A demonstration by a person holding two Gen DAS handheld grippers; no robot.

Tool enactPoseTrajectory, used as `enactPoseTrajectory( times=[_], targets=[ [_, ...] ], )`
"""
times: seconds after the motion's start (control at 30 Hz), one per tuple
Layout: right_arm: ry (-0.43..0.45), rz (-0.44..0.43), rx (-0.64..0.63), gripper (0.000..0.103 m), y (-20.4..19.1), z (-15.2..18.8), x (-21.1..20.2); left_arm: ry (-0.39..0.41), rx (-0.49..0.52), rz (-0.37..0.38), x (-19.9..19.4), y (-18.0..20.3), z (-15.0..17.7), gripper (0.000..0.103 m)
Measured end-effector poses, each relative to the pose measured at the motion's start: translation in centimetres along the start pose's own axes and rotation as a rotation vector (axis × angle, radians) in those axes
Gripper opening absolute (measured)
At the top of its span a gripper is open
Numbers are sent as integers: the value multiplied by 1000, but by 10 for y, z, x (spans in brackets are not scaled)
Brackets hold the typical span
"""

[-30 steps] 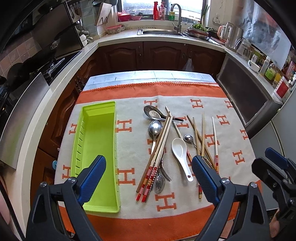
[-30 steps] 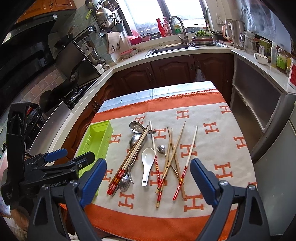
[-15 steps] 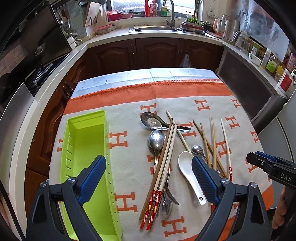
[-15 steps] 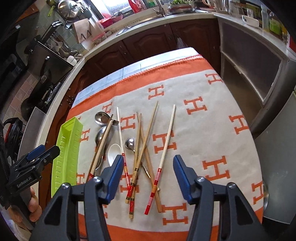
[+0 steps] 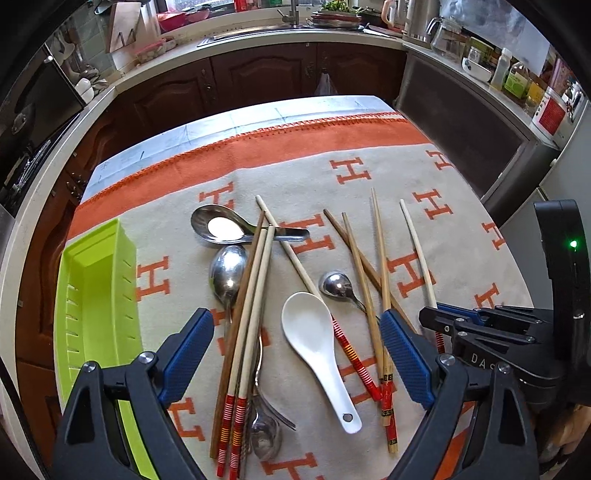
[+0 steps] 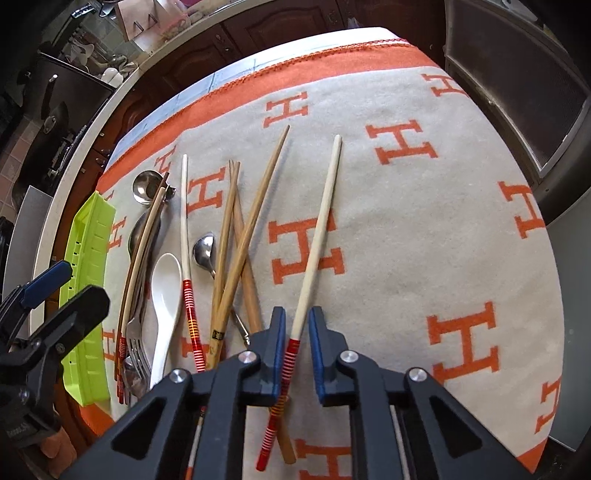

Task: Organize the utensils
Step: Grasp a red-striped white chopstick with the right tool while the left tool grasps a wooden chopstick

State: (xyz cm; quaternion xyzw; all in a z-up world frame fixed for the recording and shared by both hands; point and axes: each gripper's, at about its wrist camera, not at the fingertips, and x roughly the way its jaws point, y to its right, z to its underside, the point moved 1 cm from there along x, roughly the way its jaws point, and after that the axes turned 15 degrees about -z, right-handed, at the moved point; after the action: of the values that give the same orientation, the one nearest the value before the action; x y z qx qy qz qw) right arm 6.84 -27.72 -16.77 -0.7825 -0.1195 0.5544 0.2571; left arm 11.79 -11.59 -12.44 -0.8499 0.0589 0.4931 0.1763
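Loose utensils lie on the cloth: a white ceramic spoon (image 5: 314, 343), metal spoons (image 5: 227, 273), a fork, bamboo chopsticks (image 5: 369, 280) and pale chopsticks with red striped ends. A lime-green tray (image 5: 96, 295) stands at the left, with nothing in the part I can see. My left gripper (image 5: 295, 321) hangs open above the white spoon and holds nothing. My right gripper (image 6: 296, 325) is low over the cloth and its jaws are closing around the red-ended pale chopstick (image 6: 317, 236). Thin slivers of cloth still show between the chopstick and each pad.
The beige and orange H-patterned cloth (image 5: 369, 147) covers the table, with bare cloth to the right of the pile. Dark wooden cabinets and a counter with a sink (image 5: 258, 33) ring the table. Bottles and jars line the right counter (image 5: 517, 81).
Both grippers have sunk toward the table. The right jaws went from wide apart to nearly together around the red-ended chopstick. The left jaws stayed wide.
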Motion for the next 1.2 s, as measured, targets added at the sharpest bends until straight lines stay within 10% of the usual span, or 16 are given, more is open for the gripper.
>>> enactPoseTrajectory(
  times=[0.3,0.57,1.2],
  targets=[
    [56,-136,117,5,26,6,-18,-37,35,87,9,26,0,88],
    [95,-194,151,6,38,17,-34,-137,75,173,31,50,7,35],
    [97,-233,177,6,50,30,-39,-162,81,128,45,70,12,5]
  ],
)
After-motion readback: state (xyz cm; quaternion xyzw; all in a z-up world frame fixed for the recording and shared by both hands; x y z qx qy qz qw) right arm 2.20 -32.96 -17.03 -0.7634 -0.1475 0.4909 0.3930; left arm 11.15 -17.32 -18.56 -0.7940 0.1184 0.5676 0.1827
